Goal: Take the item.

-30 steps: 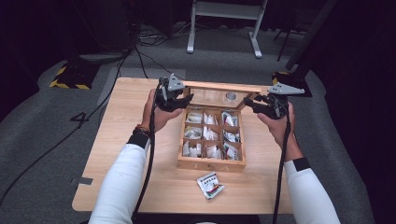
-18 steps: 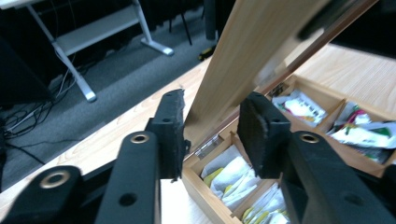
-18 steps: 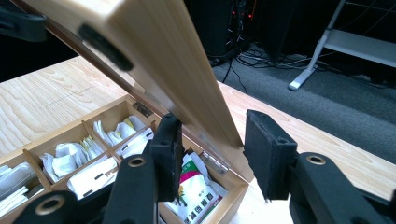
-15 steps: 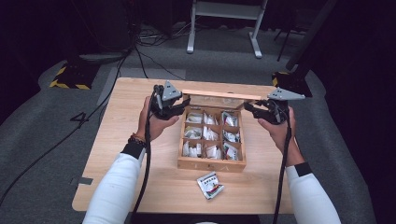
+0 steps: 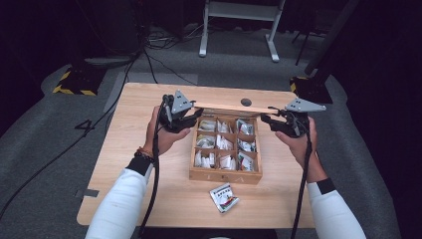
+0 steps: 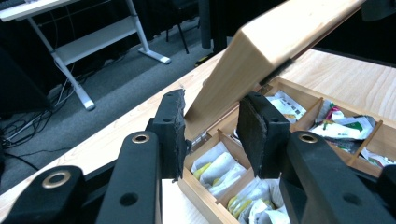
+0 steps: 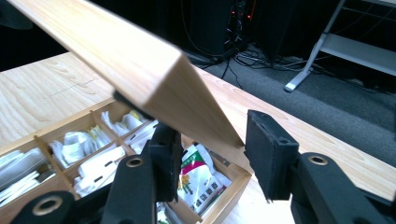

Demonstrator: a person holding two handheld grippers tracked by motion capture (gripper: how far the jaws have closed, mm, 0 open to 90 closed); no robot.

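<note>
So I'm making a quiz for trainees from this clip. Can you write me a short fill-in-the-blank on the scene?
1. The wooden box is divided into ____ compartments.
2. The hinged lid stands partly ____ above the sachets.
3. One loose sachet lies on the table, on the person's side, ____ the box.
4. The left claw and the right claw each sit at an end of the ____.

Missing words: nine; open; outside; lid

Pale matt wooden compartment box (image 5: 225, 174) with smooth unvarnished wooden lid (image 6: 261, 51), glossy crinkled paper-and-foil sachets (image 7: 198, 182) inside, rough black foam-like pads (image 6: 254, 133), light grained wooden table (image 5: 124, 149).
</note>
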